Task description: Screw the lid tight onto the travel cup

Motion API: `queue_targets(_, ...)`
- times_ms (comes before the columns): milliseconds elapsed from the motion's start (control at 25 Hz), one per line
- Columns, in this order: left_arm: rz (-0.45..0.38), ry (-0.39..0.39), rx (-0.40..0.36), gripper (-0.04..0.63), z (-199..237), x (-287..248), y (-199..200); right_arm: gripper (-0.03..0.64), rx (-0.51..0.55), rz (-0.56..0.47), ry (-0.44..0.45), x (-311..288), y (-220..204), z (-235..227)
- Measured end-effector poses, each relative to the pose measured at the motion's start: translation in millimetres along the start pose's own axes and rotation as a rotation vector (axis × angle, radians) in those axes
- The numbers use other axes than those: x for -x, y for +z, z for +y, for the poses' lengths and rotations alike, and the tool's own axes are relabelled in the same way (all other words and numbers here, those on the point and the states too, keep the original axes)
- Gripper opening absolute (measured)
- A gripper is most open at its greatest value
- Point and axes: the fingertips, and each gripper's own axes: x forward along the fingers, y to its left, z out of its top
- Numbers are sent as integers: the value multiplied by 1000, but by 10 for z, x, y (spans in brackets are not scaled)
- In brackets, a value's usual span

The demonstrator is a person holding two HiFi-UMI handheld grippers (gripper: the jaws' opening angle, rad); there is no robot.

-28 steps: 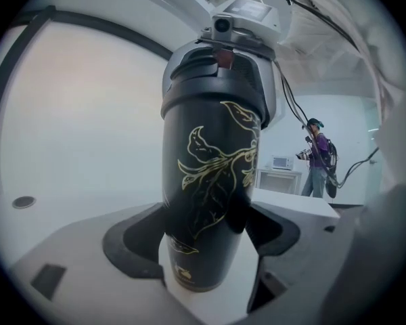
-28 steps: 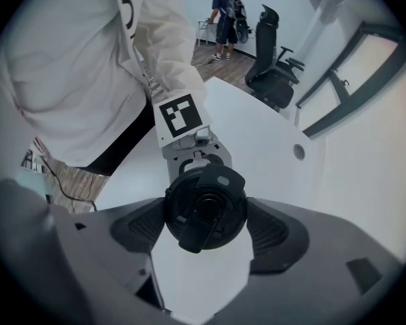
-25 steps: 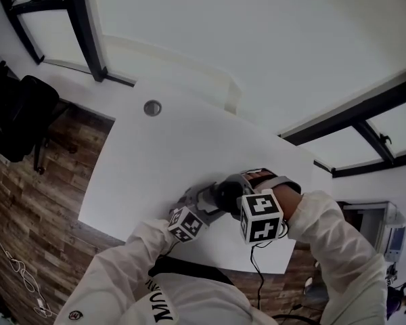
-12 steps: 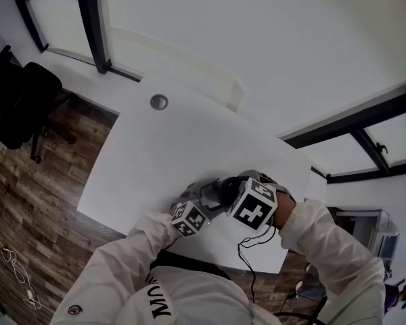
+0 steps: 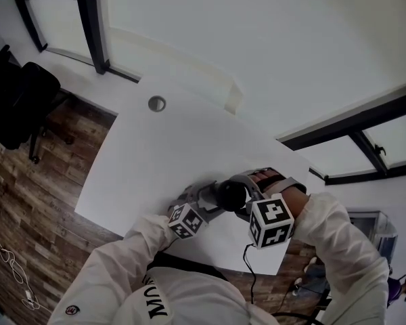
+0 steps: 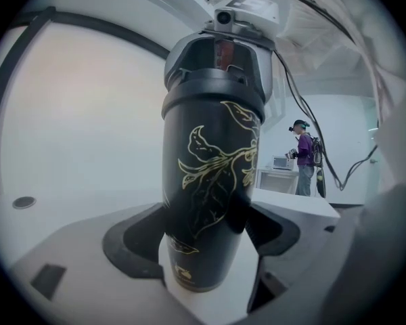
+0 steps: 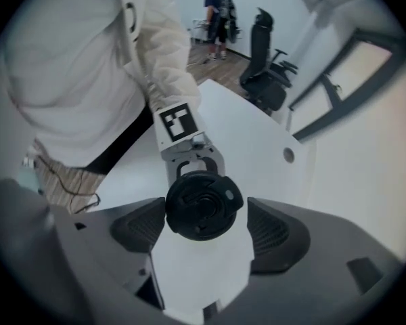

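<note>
A black travel cup (image 6: 213,181) with a gold leaf pattern stands upright on the white table (image 5: 162,154), near its front edge. My left gripper (image 6: 206,249) is shut on the cup's lower body, one pad on each side. The black lid (image 7: 203,205) sits on top of the cup. My right gripper (image 7: 204,217) points straight down over it, its pads closed on the lid's rim. In the head view both grippers meet at the cup (image 5: 230,195). In the left gripper view the right gripper (image 6: 216,53) caps the lid (image 6: 213,90).
A round cable hole (image 5: 157,103) lies at the table's far left corner. A black office chair (image 5: 13,107) stands on the wood floor to the left. A person (image 6: 303,156) stands far off by another desk.
The right gripper's marker cube rolled about the lid, one way and back, and sits slightly further right. The left gripper and the cup have stayed in place.
</note>
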Motion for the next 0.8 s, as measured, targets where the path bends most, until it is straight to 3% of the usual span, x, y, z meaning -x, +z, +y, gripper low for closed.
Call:
queue_targets(240, -1, 0, -3, 370, -3, -22, 31, 396, 343, -5, -10, -55, -70, 76)
queue_targets(360, -1, 1, 0, 370, 4, -35, 31, 396, 378, -21, 23, -57, -61, 106)
queue_targets(560, -3, 4, 13, 370, 30, -33, 28, 394, 189, 14, 101, -75, -57, 15)
queue_targets(800, 2, 9, -4, 370, 13, -33, 20, 394, -298, 69, 129, -114, -88, -7)
